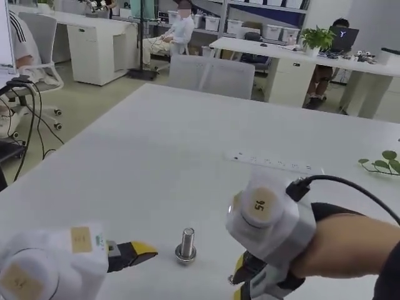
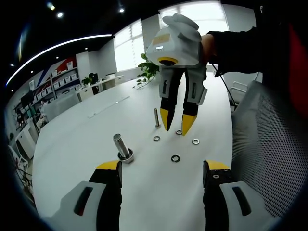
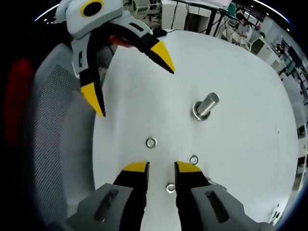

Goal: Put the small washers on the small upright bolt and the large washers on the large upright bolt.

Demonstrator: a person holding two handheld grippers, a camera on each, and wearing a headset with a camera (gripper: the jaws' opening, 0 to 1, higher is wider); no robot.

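Note:
The large bolt point(image 1: 185, 244) stands upright on the white table point(image 1: 162, 156); in the left gripper view it point(image 2: 122, 146) is just ahead of my left jaw. The thin small bolt point(image 2: 157, 118) stands farther off. Several small washers lie flat near it, among them one point(image 2: 157, 138), another point(image 2: 195, 141) and a third point(image 2: 175, 158). My right gripper point(image 3: 162, 167) points down at the table, open by a narrow gap, with a washer point(image 3: 170, 188) lying between its jaws. My left gripper point(image 2: 162, 166) is wide open and holds nothing.
A white power strip point(image 1: 275, 164) lies across the table's middle, with a plant sprig point(image 1: 382, 164) at the right edge. A mesh chair back point(image 2: 269, 159) is close beside the table. Desks, chairs and seated people are in the background.

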